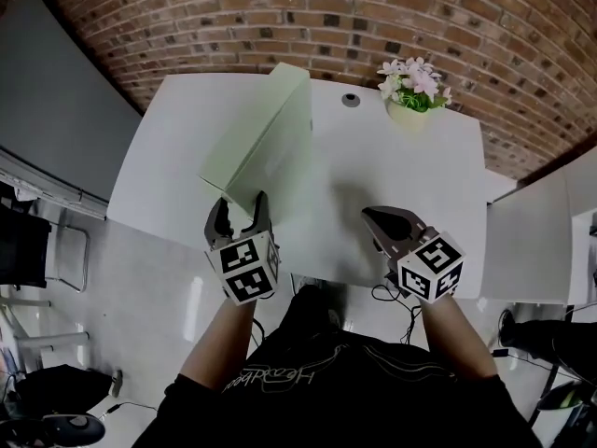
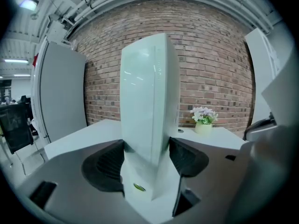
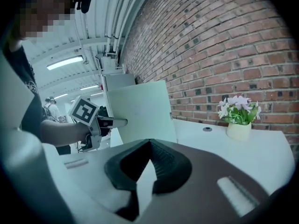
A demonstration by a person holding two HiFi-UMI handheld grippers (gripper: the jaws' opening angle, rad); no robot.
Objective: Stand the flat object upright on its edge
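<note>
The pale green box (image 1: 266,138) stands about upright on its long edge on the white table (image 1: 420,194), left of the flower pot (image 1: 411,101) and well apart from it. It looks like light, stiff card with smooth faces (easy to tip). A low hold across its thickness suits it, and the left gripper (image 1: 240,206) clamps that near end. The right gripper (image 1: 373,216), nearer the person than the pot, is closed and empty. Bare table lies between box and pot.

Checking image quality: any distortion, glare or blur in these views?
Head view: sharp, brick wall bowed by the lens. Left gripper view: heavy fisheye, faint reflections on the pale green board. Right gripper view: dark vignette, mosaic patch upper left, flower pot sharp.
</note>
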